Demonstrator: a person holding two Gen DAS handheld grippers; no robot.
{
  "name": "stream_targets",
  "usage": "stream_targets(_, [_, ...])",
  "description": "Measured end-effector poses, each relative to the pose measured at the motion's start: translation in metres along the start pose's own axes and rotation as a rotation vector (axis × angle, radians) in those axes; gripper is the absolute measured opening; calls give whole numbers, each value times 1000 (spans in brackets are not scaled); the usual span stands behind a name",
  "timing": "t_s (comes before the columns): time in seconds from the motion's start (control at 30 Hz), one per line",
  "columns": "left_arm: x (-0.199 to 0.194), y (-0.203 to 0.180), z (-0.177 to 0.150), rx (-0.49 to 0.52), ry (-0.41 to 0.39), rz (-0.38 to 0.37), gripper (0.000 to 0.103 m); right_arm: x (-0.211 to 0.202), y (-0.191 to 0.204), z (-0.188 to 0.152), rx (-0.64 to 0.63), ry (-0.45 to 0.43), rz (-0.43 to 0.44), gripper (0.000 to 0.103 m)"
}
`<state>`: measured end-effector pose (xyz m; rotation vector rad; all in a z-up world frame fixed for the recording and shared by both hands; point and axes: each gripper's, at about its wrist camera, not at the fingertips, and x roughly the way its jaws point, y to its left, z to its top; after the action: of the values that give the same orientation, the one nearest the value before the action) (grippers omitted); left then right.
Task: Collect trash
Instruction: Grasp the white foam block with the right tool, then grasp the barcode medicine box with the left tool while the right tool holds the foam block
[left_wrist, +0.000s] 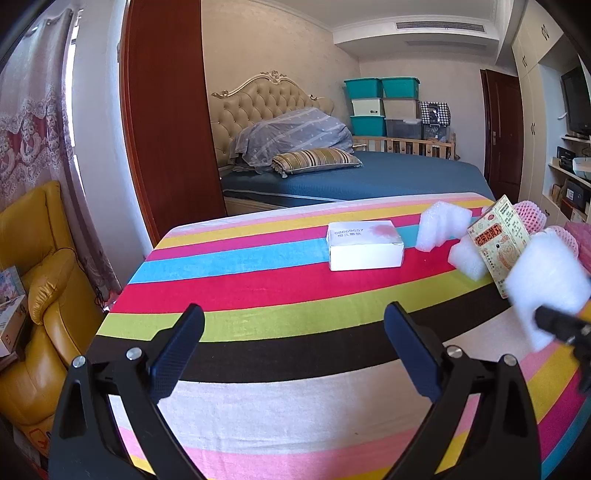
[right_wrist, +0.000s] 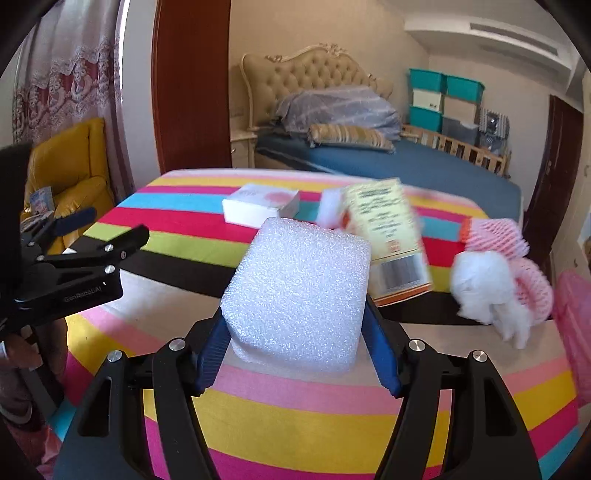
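Gripping a grainy white foam block (right_wrist: 299, 291), right gripper (right_wrist: 295, 328).

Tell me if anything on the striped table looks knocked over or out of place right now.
The yellow medicine box is tilted, leaning among the white foam pieces instead of lying flat like the white box. The right claw grips a white foam block. Nothing looks spilled or damaged.
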<state>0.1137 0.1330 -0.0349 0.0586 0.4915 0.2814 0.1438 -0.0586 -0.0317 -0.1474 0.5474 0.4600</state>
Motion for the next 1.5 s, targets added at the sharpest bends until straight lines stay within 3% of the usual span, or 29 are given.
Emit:
stream_targets(0.2, [0, -7, -1, 29, -3, 8, 95, -27, -51, -4, 72, -62, -102, 64])
stream_targets(0.4, [-9, -35, -3, 141, -41, 44, 97, -38, -94, -14, 123, -88, -182, 64])
stream_targets(0.6, [-14, -85, 5, 136, -21, -113, 97, -42, -121, -23, 163, -109, -223, 64])
stream_targets(0.73, [-8, -137, 14, 122, 18, -237, 97, -48, -137, -32, 173, -119, -257, 64])
stream_targets(0.8, [0, -163, 19, 111, 39, -263, 97, -51, -147, -37, 188, -119, -263, 64])
stream_targets(1.1, [45, -209, 48, -62, 146, -201, 97, -56, -170, -52, 244, -137, -254, 64])
stream_targets(1.27, [71, -218, 55, -79, 199, -125, 97, -55, -171, -57, 260, -139, -232, 64])
stream_targets(1.33, [75, -215, 51, -89, 223, -125, 94, -56, -170, -60, 265, -137, -225, 64])
stream_targets(1.4, [71, -209, 46, -107, 230, -162, 77, -56, -172, -61, 265, -136, -223, 64])
stream_targets(1.43, [68, -205, 43, -108, 240, -193, 58, -56, -172, -62, 266, -133, -221, 64])
stream_targets(1.5, [60, -199, 36, -95, 245, -233, 55, -54, -172, -64, 269, -129, -214, 64])
